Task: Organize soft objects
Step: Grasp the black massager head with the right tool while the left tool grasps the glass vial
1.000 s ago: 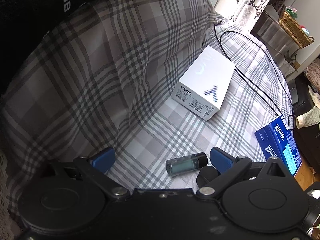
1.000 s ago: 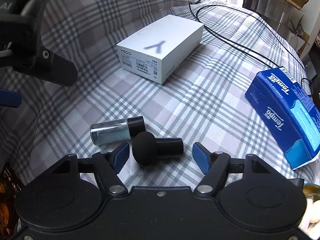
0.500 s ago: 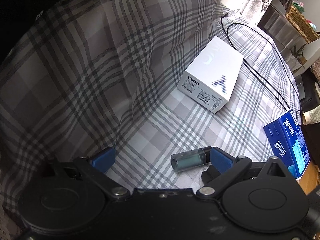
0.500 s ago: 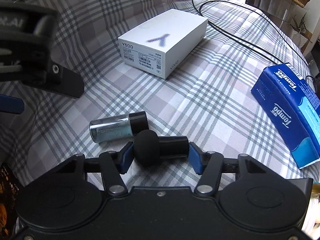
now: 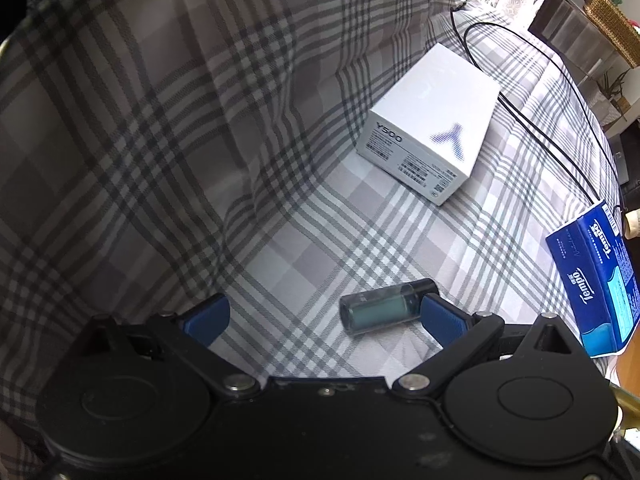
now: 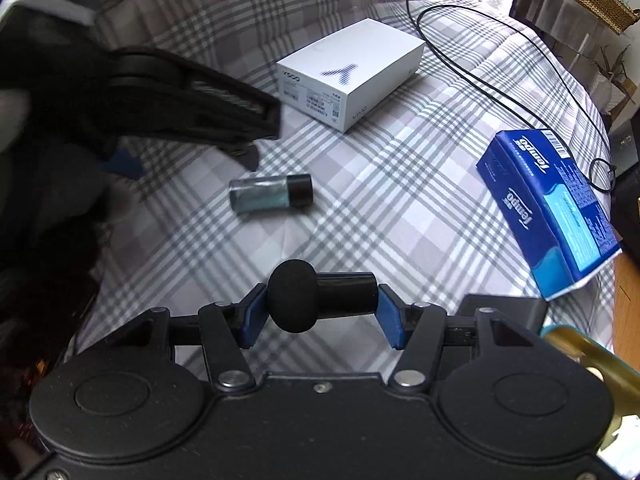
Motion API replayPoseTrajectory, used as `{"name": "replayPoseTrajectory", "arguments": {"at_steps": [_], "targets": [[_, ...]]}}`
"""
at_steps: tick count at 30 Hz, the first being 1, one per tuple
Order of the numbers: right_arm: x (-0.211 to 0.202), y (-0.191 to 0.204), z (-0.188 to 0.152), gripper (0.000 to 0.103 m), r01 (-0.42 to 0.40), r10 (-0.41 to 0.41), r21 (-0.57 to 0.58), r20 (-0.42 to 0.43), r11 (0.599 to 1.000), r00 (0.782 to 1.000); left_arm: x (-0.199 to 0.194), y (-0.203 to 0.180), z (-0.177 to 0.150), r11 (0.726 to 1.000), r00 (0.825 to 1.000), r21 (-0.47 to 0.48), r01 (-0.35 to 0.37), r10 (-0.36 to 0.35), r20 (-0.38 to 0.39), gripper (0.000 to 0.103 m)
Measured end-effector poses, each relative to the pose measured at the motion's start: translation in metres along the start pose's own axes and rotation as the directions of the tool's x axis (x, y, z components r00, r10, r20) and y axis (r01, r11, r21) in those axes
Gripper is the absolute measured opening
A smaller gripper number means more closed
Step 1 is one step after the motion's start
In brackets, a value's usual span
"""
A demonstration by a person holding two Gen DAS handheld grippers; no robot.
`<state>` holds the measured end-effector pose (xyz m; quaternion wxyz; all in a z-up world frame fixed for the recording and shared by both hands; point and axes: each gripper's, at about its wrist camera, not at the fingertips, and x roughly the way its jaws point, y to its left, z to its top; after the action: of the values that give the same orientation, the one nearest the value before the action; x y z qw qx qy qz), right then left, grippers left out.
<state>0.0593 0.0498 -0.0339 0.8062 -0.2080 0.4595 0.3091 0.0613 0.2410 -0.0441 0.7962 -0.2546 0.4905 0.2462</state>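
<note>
Between the right gripper's (image 6: pixel 318 310) blue pads, clamped lengthwise, sits the black foam-headed cylinder (image 6: pixel 320 294), lifted off the grey plaid cloth (image 6: pixel 400 208). Only the left view shows the left gripper (image 5: pixel 320 316) spread wide, its right pad beside the small black-capped glass vial (image 5: pixel 386 310).

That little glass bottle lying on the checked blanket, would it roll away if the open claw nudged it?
Probably. The bottle is round and lies on its side, so a sideways nudge may roll it. The soft plaid cover should slow it. It looks like glass, so likely stiff and slippery between the left gripper pads.
</note>
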Motion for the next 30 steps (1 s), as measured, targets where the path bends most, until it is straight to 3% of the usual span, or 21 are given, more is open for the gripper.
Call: {"name": "replayPoseTrajectory", "arguments": {"at_steps": [11,17,30], "targets": [[-0.021,-0.007,-0.030,0.056,-0.048,0.047,-0.013,-0.018,0.999,0.999,0.020,-0.043,-0.005,1.000,1.000,0.014,-0.023,0.022,0.003,0.102],[-0.031,-0.012,-0.039,0.056,-0.051,0.051,-0.007,0.008,0.999,0.999,0.039,-0.063,-0.005,0.996,0.998,0.055,-0.070,0.071,-0.003,0.102],[-0.048,-0.013,-0.042,0.056,-0.055,0.054,0.022,0.043,0.998,0.998,0.060,-0.072,0.000,0.991,0.992,0.066,-0.119,0.120,-0.022,0.102]]}}
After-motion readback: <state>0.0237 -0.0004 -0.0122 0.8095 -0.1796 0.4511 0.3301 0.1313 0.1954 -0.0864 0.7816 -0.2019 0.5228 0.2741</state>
